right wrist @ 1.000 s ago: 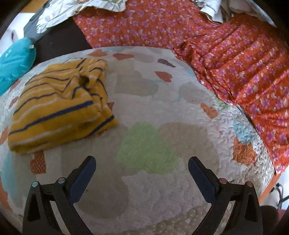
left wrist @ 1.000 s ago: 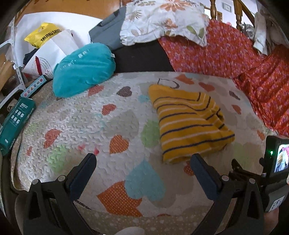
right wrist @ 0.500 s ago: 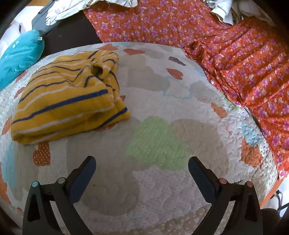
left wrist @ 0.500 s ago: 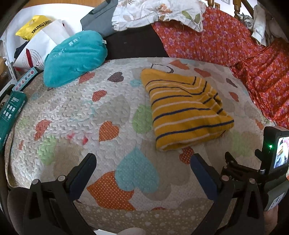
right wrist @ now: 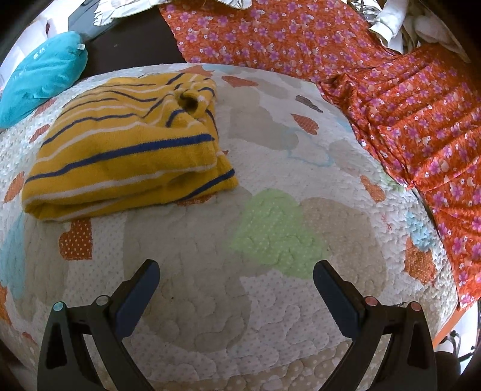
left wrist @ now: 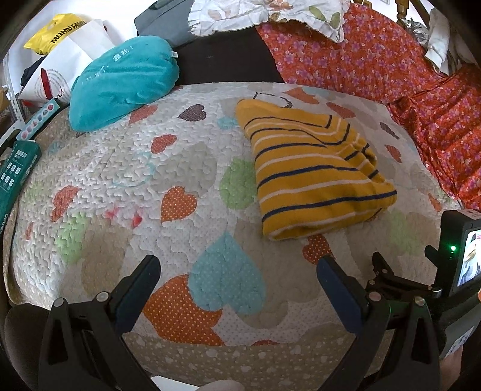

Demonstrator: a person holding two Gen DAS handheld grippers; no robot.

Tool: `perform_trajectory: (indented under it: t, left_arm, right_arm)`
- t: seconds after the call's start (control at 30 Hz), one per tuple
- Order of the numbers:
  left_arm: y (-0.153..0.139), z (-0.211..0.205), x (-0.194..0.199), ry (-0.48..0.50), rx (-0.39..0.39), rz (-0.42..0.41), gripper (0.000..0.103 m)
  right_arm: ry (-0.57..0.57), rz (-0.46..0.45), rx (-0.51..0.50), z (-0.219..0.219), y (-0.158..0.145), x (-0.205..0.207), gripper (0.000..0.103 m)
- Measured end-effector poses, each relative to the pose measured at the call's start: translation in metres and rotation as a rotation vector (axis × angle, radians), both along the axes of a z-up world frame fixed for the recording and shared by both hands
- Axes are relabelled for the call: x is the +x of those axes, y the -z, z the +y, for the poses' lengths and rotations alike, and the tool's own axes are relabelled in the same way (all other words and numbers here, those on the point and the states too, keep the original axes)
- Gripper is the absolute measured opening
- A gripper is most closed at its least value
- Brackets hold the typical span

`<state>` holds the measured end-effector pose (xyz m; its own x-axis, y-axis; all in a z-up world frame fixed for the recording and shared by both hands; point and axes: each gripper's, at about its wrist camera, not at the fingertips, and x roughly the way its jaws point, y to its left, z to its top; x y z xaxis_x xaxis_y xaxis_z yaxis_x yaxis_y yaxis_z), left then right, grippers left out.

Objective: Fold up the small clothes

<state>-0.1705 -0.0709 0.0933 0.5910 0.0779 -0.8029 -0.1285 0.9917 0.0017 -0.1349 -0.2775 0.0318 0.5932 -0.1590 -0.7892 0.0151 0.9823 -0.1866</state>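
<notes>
A small yellow garment with navy and white stripes (left wrist: 312,171) lies folded in a compact bundle on the heart-patterned quilt (left wrist: 168,168). It also shows in the right wrist view (right wrist: 126,147), upper left. My left gripper (left wrist: 237,270) is open and empty, hovering over the quilt in front of and left of the garment. My right gripper (right wrist: 236,272) is open and empty, in front of and right of the garment. The right gripper's body with its camera screen (left wrist: 463,255) shows at the right edge of the left wrist view.
A teal pillow (left wrist: 123,81) lies at the quilt's back left. White and yellow bags (left wrist: 63,48) and green boxes (left wrist: 15,177) sit at the far left. Red floral fabric (right wrist: 390,90) covers the back and right. A floral pillow (left wrist: 267,12) lies behind.
Both grippers have drawn back from the folded garment and tilted, so the garment sits farther up in both views. Both stay open and empty.
</notes>
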Motion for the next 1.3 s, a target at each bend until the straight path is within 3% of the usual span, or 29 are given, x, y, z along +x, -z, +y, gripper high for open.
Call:
perform_trajectory:
  t: [0.53,1.3]
  left_arm:
    - [0.010,0.000,0.002,-0.004,0.008,0.033,0.103]
    - [0.023,0.007,0.007,-0.030,-0.038,0.082,0.103]
  right_arm:
    - [-0.039,0.007,-0.012,0.008,0.000,-0.001,0.103]
    - [-0.092,0.022,-0.019,0.022,-0.001,-0.006,0.103]
